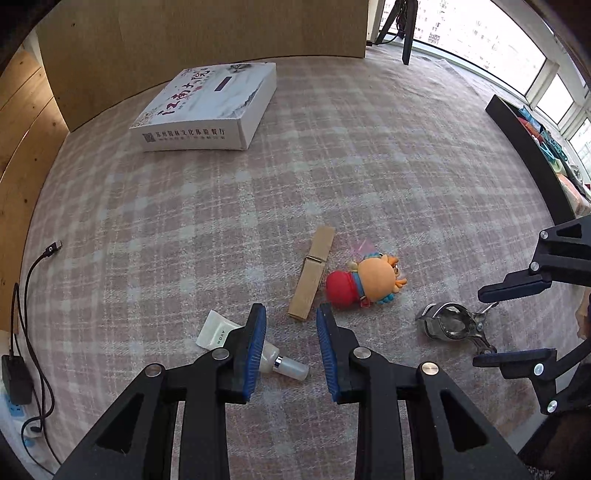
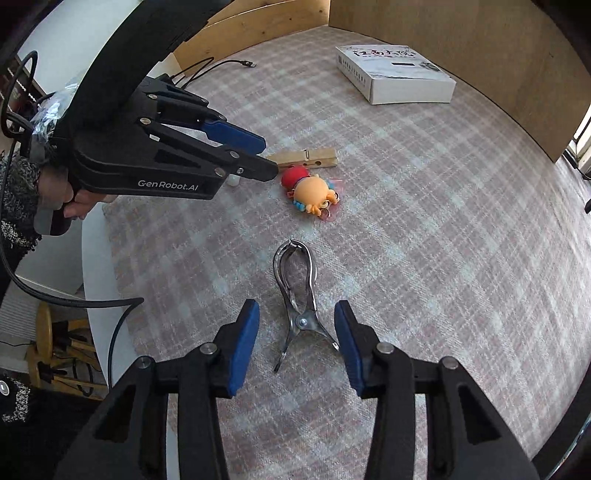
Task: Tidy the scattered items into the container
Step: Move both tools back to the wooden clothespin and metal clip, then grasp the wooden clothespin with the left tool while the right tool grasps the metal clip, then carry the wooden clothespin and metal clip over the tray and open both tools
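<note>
On the checked cloth lie a white cream tube [image 1: 216, 334], a wooden clothespin [image 1: 312, 273], an orange and red doll [image 1: 365, 282] and a metal clip [image 1: 448, 325]. My left gripper [image 1: 291, 349] points down just short of the clothespin, open, and its left finger covers part of the tube. My right gripper [image 2: 297, 345] is open and straddles the handles of the metal clip [image 2: 297, 291]; the pads are not pressing it. From the right wrist, the left gripper [image 2: 269, 157] hangs beside the clothespin [image 2: 306, 157] and the doll [image 2: 312, 194]. A black bin [image 1: 524, 147] holding colourful items stands at the far right.
A white printed box [image 1: 210, 107] lies at the back of the cloth, in front of wooden boards [image 1: 203, 33]. A black cable and charger [image 1: 16, 373] trail along the left edge. In the right wrist view the table edge [image 2: 92, 266] drops off on the left, with a wooden stool [image 2: 44, 332] below.
</note>
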Available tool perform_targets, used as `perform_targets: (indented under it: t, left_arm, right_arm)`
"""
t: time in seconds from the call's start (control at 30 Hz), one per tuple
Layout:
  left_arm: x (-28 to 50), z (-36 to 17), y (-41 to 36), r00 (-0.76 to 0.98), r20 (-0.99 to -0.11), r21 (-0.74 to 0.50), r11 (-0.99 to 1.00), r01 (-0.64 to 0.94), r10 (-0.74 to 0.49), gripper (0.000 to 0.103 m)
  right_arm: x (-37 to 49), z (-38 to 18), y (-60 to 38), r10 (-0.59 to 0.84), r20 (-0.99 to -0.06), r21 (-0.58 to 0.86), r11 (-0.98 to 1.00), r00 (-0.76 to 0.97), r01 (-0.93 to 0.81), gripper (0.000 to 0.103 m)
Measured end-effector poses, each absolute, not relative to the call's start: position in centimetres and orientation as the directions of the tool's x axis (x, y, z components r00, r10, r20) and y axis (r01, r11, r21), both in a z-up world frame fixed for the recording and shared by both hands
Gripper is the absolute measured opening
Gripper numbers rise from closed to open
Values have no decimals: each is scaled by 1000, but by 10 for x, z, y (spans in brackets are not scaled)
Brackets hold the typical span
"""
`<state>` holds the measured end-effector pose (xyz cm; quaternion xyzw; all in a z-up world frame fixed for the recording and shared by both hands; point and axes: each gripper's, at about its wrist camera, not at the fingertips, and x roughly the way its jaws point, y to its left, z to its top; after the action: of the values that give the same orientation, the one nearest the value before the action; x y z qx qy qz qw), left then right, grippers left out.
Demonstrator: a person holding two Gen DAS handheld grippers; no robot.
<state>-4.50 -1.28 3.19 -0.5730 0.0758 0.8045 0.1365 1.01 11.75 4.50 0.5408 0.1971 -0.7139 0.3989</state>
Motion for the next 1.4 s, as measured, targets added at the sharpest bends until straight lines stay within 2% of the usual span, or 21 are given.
perform_targets:
  t: [0.17, 0.3, 0.47, 0.77, 1.0, 1.17, 1.4]
  left_arm:
    - [-51, 28, -7, -303, -943, -33, -946, -323, 137, 25]
    - [-55, 28, -4, -312, -941, -26, -946, -322, 132, 24]
    - [-55, 27, 0, -317, -939, -25, -947, -321, 133, 12]
    - [-53, 34, -3, -330, -934, -63, -972, -228, 138, 10]
    - [-45, 75, -2, -391, -908, -69, -976, -208, 148, 10]
    - [-40, 111, 44, -432, -881, -71, -957, -283, 193, 10]
    - [-29, 150, 165, -425, -830, -131, -866, -483, 362, 10]
  right_arm:
    - [12, 36, 103, -316, -942, 95, -583, -118, 807, 34]
    - [13, 26, 94, -274, -953, 53, -576, -131, 816, 27]
    - [14, 23, 89, -262, -951, 18, -572, -162, 820, 19]
    - [1, 37, 135, -312, -940, 94, -630, -140, 771, 18]
    - [-12, 67, 184, -379, -904, 150, -711, -195, 687, 18]
    - [-12, 93, 233, -420, -865, 198, -788, -274, 584, 18]
    - [4, 140, 358, -379, -824, 218, -898, -421, 382, 18]
